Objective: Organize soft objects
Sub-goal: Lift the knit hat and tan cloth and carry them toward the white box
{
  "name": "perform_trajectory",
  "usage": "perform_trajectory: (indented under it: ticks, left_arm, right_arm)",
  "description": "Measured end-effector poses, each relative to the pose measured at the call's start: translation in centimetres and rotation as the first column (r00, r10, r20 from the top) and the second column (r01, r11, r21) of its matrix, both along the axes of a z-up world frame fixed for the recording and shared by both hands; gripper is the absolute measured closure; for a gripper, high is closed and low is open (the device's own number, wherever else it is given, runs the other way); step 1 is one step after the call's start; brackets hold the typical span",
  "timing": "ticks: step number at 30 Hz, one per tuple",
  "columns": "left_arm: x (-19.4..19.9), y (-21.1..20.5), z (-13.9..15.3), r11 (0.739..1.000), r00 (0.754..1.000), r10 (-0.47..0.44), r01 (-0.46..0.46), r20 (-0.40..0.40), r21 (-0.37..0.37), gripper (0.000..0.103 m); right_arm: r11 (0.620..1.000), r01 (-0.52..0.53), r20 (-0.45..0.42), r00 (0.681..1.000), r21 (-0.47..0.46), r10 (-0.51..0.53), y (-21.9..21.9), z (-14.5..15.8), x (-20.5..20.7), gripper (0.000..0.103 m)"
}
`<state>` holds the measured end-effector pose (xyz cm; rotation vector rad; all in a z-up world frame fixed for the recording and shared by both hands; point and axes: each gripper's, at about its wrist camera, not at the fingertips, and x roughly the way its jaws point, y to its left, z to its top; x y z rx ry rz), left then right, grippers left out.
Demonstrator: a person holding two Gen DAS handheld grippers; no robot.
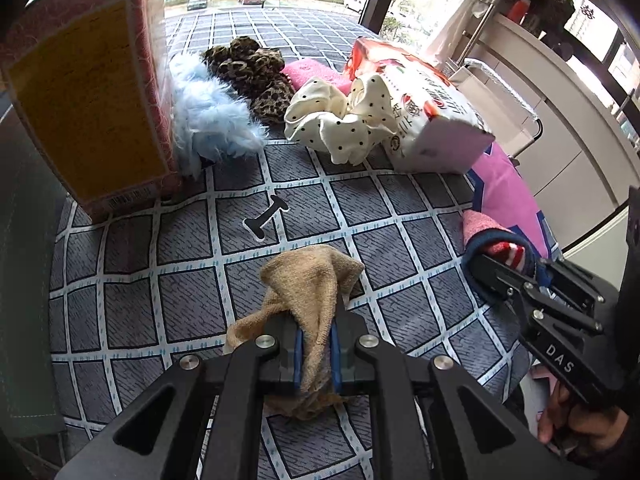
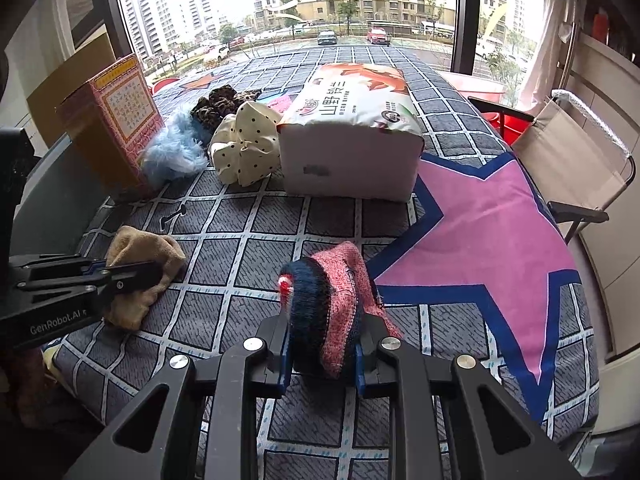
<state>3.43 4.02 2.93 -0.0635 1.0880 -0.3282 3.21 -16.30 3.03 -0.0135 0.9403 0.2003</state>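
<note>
Left wrist view: the left gripper [image 1: 316, 354] pinches a tan cloth [image 1: 308, 284] on the checked cover [image 1: 192, 292]; the cloth's lower end hides under the jaws and its bunched length runs away from the camera.

Right wrist view: the right gripper [image 2: 324, 354] clamps a navy-and-pink knitted piece [image 2: 332, 300], standing upright, its base hidden between the pads.

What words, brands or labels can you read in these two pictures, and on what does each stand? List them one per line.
"DAS": on the right gripper.
"GenRobot.AI": on the left gripper.
"山野铃兰": on the white pack; its smaller print is too blurred to read.
Grid of characters on the red box: too small to read.
Barcode label on that box's yellow side: unreadable.
</note>
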Motion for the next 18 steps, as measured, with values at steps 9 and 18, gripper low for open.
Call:
perform_trajectory:
  ticks: [9, 18]
  left_arm:
    - [0.2, -0.6, 0.4, 0.999, 1.000, 0.010, -0.010, -0.015, 0.043, 0.093]
    - [0.6, -2.7, 1.6, 0.993, 0.999, -0.027, 0.025, 0.020, 0.120, 0.093]
  right_arm:
    - [0.999, -0.006, 0.007, 1.000, -0.039, 0.007, 0.6, 0.0, -0.1, 0.079]
    - [0.999, 0.042, -0.005, 0.999, 0.028, -0.042, -1.3, 1.3, 0.4, 0.081]
